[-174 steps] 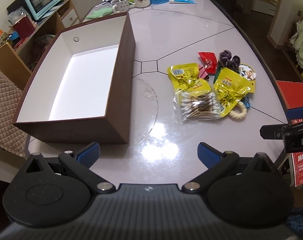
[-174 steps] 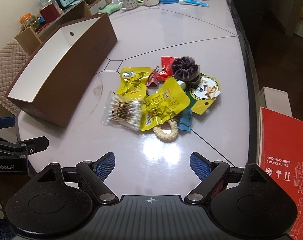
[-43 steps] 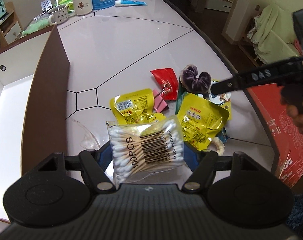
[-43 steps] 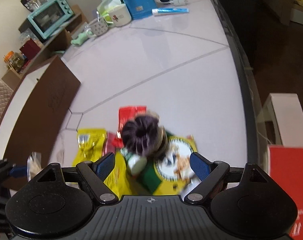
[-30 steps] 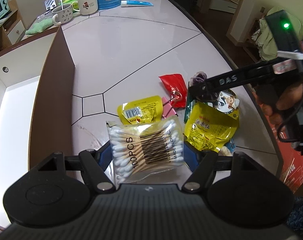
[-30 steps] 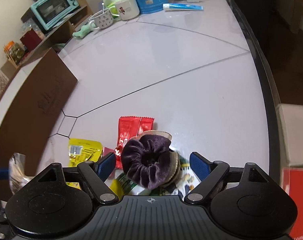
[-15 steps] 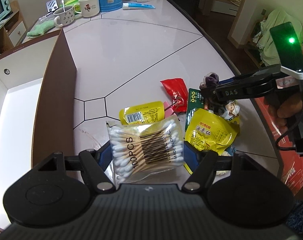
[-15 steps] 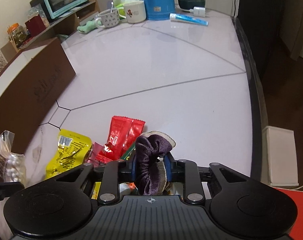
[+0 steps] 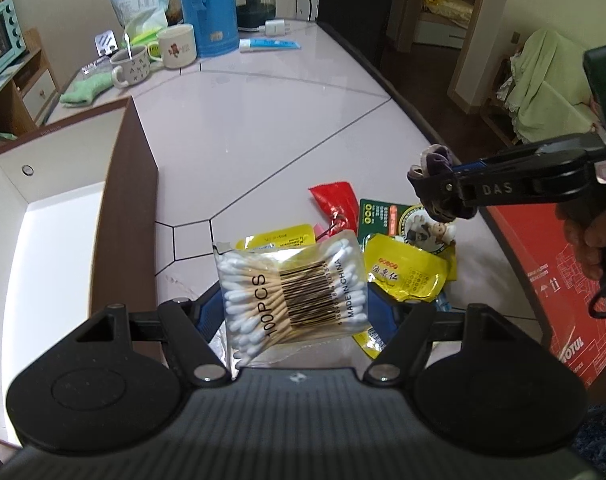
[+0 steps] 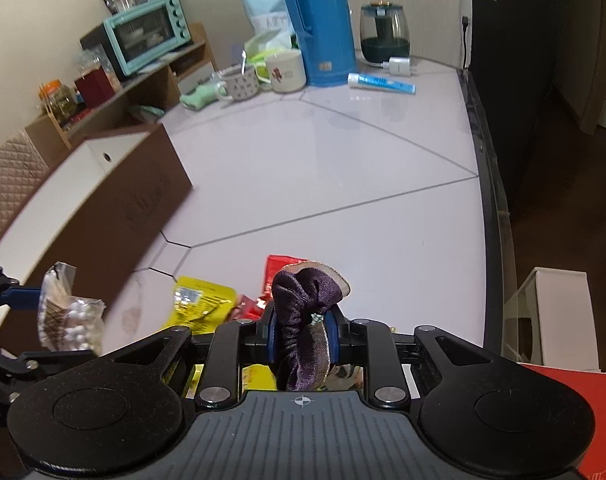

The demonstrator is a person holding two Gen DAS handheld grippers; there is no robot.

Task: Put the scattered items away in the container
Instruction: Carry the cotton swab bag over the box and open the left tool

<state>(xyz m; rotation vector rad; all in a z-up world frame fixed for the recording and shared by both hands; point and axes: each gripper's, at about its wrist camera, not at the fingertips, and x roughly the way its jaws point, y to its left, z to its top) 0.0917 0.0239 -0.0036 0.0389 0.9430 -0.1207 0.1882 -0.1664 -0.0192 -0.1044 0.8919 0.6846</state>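
Observation:
My left gripper (image 9: pixel 293 308) is shut on a clear bag of cotton swabs (image 9: pixel 293 284) and holds it above the table, right of the brown box (image 9: pixel 131 200) with a white inside. My right gripper (image 10: pixel 303 334) is shut on a purple scrunchie (image 10: pixel 305 300) and holds it above the pile; it shows in the left wrist view (image 9: pixel 437 184) too. On the table lie yellow snack packets (image 9: pixel 405 276), a red packet (image 9: pixel 335 198) and a green round-label card (image 9: pixel 399 216).
At the far end of the table stand a blue thermos (image 10: pixel 319 20), mugs (image 10: pixel 285 70), a toothpaste tube (image 10: pixel 381 82) and a kettle (image 10: pixel 385 34). A red carton (image 9: pixel 543 272) sits beside the table's right edge.
My right gripper has shut on the scrunchie and lifted it off the pile. My left gripper still holds the swab bag and has risen slightly.

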